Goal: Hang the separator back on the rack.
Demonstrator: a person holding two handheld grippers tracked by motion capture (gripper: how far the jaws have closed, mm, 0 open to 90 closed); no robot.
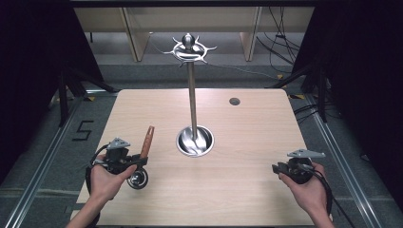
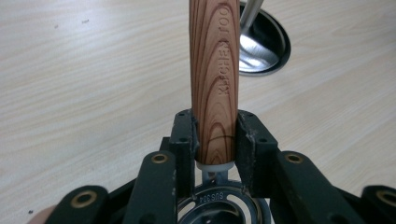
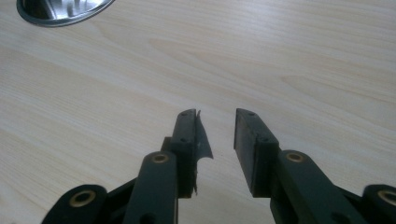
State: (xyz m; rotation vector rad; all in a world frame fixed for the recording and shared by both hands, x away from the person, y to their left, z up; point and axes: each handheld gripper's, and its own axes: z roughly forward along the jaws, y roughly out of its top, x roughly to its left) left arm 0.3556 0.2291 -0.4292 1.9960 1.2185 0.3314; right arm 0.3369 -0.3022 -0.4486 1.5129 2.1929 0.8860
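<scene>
High view above the table (image 1: 247, 190), looking forward; 2 close gripper views sharing the stand's base (image 2: 266, 44).

A pale wood surface (image 1: 256, 142) stands on a grey floor (image 1: 38, 142) between dark curtains (image 1: 28, 57). Behind it sits a light shelf (image 1: 190, 21), with cables (image 1: 280, 42) trailing on the floor.

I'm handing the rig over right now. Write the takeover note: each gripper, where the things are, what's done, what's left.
Left gripper: shut on the wood-grain handle of the steel kitchen utensil, at the table's near left, handle pointing towards the stand.
Right gripper: open, holding nothing, above bare light wooden table at near right.
Tall steel hook stand with round base: table centre, hooks bare.
Done: utensil gripped.
Left: probably hang it on a hook.
</scene>
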